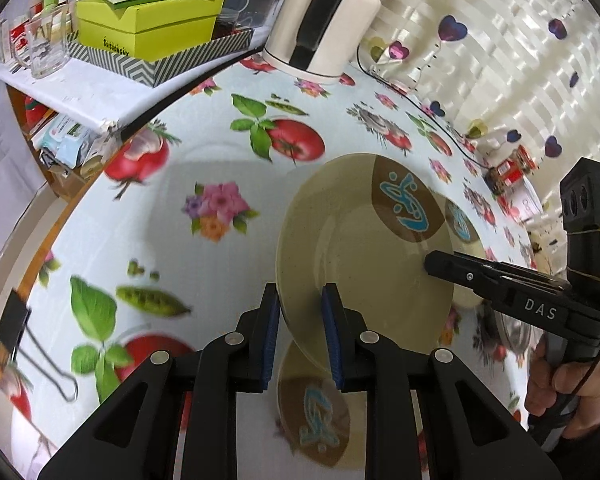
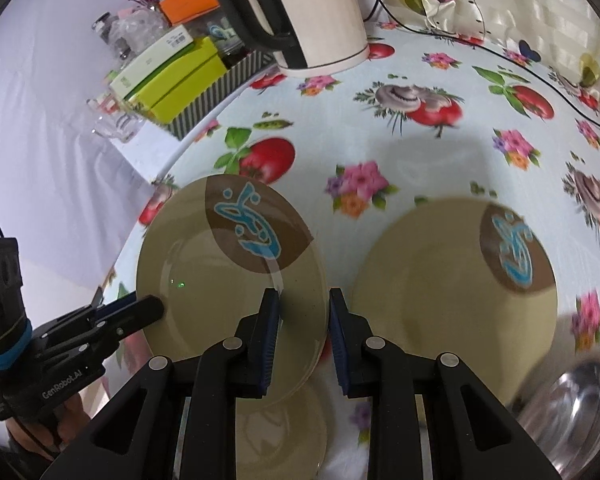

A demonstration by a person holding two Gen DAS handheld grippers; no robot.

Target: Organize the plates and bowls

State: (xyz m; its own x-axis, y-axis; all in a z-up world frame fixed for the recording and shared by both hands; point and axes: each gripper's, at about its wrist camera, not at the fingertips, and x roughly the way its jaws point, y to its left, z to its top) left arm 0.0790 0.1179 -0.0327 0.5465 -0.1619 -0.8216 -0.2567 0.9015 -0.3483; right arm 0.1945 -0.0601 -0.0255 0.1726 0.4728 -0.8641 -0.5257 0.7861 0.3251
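Note:
A beige plate with a brown patch and blue motif [image 1: 364,248] [image 2: 228,276] is held tilted above the table by both grippers. My left gripper [image 1: 300,336] grips its near rim, also seen from the side in the right wrist view [image 2: 140,308]. My right gripper [image 2: 304,332] grips the opposite rim, seen as a black arm in the left wrist view [image 1: 440,266]. A second matching plate [image 2: 452,292] [image 1: 464,224] lies flat on the table to the right. A third plate [image 1: 312,408] [image 2: 284,432] lies beneath the held one. A steel bowl [image 2: 576,412] sits at the far right.
A white kettle [image 2: 312,12] [image 1: 324,20] with its cord stands at the back of the flowered tablecloth [image 2: 420,148]. A striped tray with green boxes [image 1: 148,36] and glasses [image 1: 44,48] stands on a side shelf at left. A binder clip [image 1: 16,320] grips the table edge.

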